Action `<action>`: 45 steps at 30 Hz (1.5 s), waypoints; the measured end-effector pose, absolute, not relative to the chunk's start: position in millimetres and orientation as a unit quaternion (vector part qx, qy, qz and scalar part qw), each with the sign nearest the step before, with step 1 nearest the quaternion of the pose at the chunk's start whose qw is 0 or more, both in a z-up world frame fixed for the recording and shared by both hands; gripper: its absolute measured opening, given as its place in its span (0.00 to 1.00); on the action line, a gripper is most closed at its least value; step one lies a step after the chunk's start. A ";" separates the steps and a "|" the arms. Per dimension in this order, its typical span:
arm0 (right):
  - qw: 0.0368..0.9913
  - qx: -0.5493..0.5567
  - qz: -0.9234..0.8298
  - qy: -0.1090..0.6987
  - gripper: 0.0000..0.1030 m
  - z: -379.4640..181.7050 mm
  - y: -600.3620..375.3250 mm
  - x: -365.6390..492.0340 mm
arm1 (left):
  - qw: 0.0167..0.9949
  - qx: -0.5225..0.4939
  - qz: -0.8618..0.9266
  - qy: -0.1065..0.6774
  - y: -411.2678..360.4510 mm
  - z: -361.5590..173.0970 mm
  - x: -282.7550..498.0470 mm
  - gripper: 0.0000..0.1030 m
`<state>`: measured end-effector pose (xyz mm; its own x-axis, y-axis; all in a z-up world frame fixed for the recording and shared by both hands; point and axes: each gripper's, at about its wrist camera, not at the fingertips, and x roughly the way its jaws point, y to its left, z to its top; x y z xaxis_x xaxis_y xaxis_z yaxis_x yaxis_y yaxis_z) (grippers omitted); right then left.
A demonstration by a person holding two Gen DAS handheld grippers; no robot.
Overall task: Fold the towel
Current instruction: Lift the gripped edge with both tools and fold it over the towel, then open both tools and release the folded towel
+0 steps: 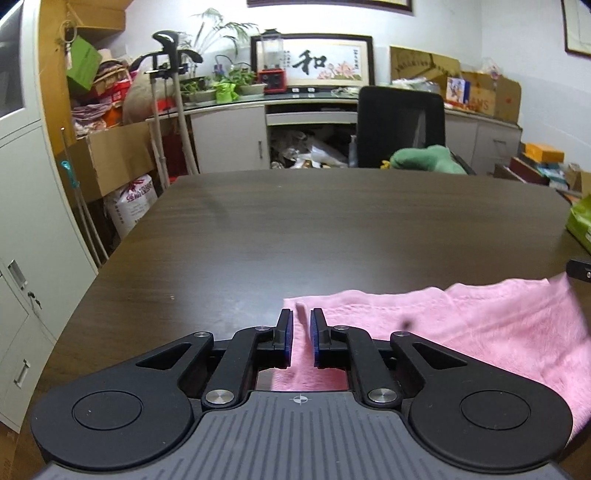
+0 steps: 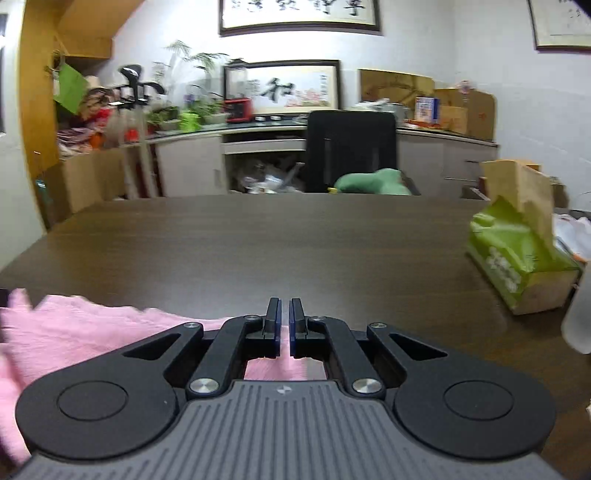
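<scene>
Left gripper (image 1: 302, 339) is spreading slightly around pink towel (image 1: 461, 325) on the tabletop (image 1: 295, 229); right gripper (image 2: 284, 328) is pinching its edge. Release corners evenly, aligned.

Closed right tongs (image 2: 284, 325) pinching pink towel (image 2: 85, 332)

towel (image 1: 461, 325) cut off at right edge; blurred shelf clutter (image 2: 92, 110)

The room is lit evenly from above; the white back wall (image 1: 436, 33) is almost overexposed; the dark table (image 1: 295, 236) shows soft sheen — no hard shadows; right wrist view is blurred by motion; fisheye bends the edges strongly.
</scene>
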<state>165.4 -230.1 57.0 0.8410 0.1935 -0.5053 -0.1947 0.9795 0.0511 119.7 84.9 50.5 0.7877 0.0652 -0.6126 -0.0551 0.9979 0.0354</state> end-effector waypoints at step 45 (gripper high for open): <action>0.910 -0.059 0.225 0.344 0.46 28.1 -203.4 144.5 | 0.936 0.006 -0.124 0.328 105.0 21.2 132.5 0.35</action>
